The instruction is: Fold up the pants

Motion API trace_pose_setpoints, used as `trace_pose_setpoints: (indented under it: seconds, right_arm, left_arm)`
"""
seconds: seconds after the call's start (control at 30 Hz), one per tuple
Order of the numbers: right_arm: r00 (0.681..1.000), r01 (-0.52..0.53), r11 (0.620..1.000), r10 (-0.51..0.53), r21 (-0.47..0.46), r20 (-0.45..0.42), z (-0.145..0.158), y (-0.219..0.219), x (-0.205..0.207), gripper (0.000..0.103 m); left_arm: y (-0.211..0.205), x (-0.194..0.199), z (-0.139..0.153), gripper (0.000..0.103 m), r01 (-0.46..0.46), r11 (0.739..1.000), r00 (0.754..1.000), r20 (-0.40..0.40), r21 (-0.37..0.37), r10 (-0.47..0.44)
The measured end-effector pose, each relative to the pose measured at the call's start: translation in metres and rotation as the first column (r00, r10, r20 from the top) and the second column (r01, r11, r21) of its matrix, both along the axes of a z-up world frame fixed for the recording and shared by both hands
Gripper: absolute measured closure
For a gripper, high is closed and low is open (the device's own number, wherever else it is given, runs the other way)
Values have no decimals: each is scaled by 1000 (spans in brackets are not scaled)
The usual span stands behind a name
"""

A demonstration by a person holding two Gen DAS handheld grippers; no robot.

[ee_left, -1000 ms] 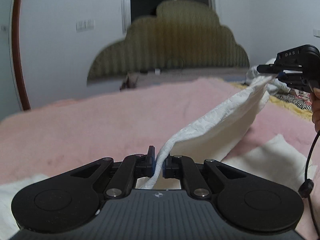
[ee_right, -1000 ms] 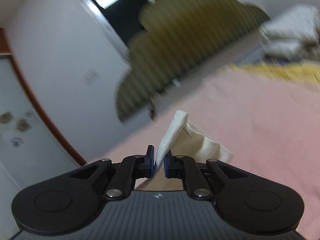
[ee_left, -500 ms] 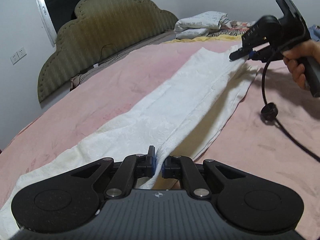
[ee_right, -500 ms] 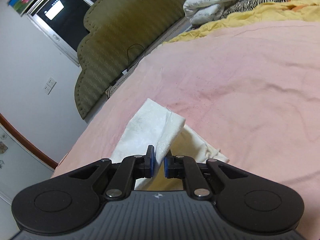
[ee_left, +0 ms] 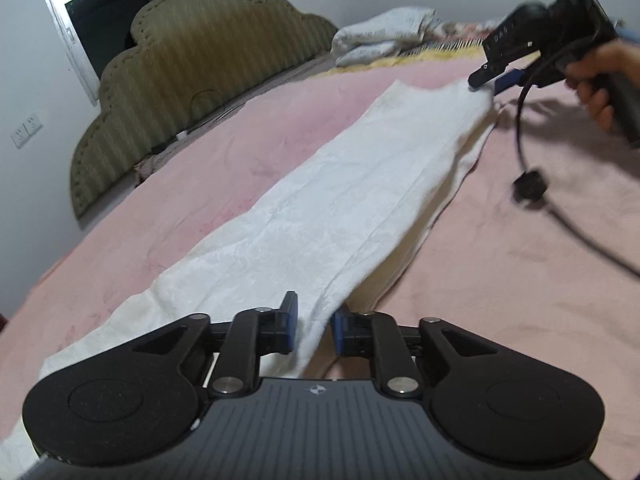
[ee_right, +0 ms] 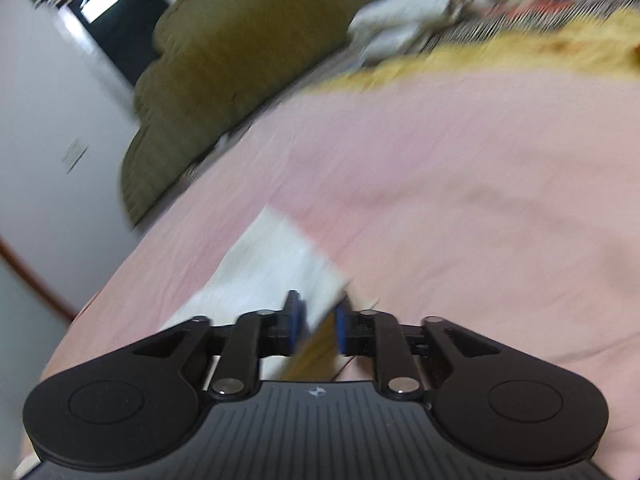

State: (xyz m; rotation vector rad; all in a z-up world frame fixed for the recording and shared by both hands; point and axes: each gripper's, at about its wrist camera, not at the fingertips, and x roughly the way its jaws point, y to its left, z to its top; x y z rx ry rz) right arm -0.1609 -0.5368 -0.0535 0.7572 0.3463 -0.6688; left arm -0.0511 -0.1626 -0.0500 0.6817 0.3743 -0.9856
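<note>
White pants [ee_left: 340, 200] lie folded lengthwise in a long strip across the pink bed cover [ee_left: 500, 280]. My left gripper [ee_left: 314, 328] is open, its blue pads either side of the near end's folded edge, which lies slack between them. My right gripper [ee_left: 490, 78] is at the far end of the strip, open, just off the fabric corner. In the blurred right wrist view, my right gripper [ee_right: 320, 324] is open with the pants' end [ee_right: 276, 264] lying flat ahead of the jaws.
An olive padded headboard [ee_left: 192, 92] stands at the back left. Folded bedding [ee_left: 384, 36] and a yellow blanket [ee_right: 500, 56] lie at the far side. The right gripper's black cable [ee_left: 532, 184] trails over the pink cover.
Both grippers lowered the lifted pants leg onto the bed and opened, releasing the fabric. The pants now lie flat in one strip.
</note>
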Motion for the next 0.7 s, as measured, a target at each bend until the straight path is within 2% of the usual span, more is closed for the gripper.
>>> trace_pose_setpoints:
  seconds: [0.03, 0.07, 0.1, 0.13, 0.2, 0.27, 0.3, 0.37, 0.43, 0.47, 0.53, 0.6, 0.63, 0.7]
  right_arm:
    - [996, 78, 994, -80, -72, -28, 8, 4, -5, 67]
    - [991, 123, 982, -130, -141, -44, 14, 7, -7, 66]
    - [990, 121, 974, -132, -191, -43, 21, 11, -6, 66]
    - [995, 83, 975, -92, -208, -37, 24, 13, -1, 66]
    - [998, -52, 979, 46, -196, -38, 27, 19, 20, 64]
    - [983, -185, 968, 178, -171, -53, 22, 27, 46, 56]
    - [971, -238, 958, 229, -162, -76, 18, 32, 58, 51]
    - [943, -318, 936, 296, -153, -151, 6, 43, 78, 47]
    - [915, -364, 921, 325, -139, -240, -9, 48, 89, 47]
    - [911, -370, 915, 323, -159, -257, -14, 50, 86, 47]
    - [930, -319, 926, 264, -203, -256, -8, 56, 74, 47]
    - [956, -266, 937, 227, -226, -185, 2, 57, 54, 45]
    - [963, -255, 942, 228, -219, -143, 8, 54, 45, 38]
    - [969, -239, 956, 224, -171, -101, 12, 48, 33, 31]
  left_arm:
    - [3, 1, 6, 72, 11, 1000, 999, -33, -20, -12]
    - [8, 3, 13, 66, 25, 998, 996, -82, -56, -30]
    - [11, 7, 19, 62, 29, 996, 992, -123, -90, -40]
    - [12, 11, 26, 57, 18, 992, 986, -161, -126, -39]
    - [14, 21, 34, 55, -30, 984, 979, -205, -178, -7]
    - [13, 35, 37, 50, -120, 972, 971, -226, -203, 73]
    - [11, 42, 35, 49, -167, 966, 966, -226, -197, 121]
    - [7, 59, 27, 48, -267, 951, 945, -237, -158, 226]
    - [4, 73, 13, 48, -313, 945, 925, -254, -95, 281]
    - [3, 79, 6, 48, -329, 942, 917, -259, -63, 303]
    - [3, 79, 0, 47, -335, 940, 919, -237, -57, 314]
    - [1, 73, 2, 47, -324, 944, 932, -190, -66, 307]
    - [0, 70, 2, 44, -314, 947, 938, -173, -67, 299]
    - [-1, 66, -1, 36, -312, 947, 942, -155, -71, 299]
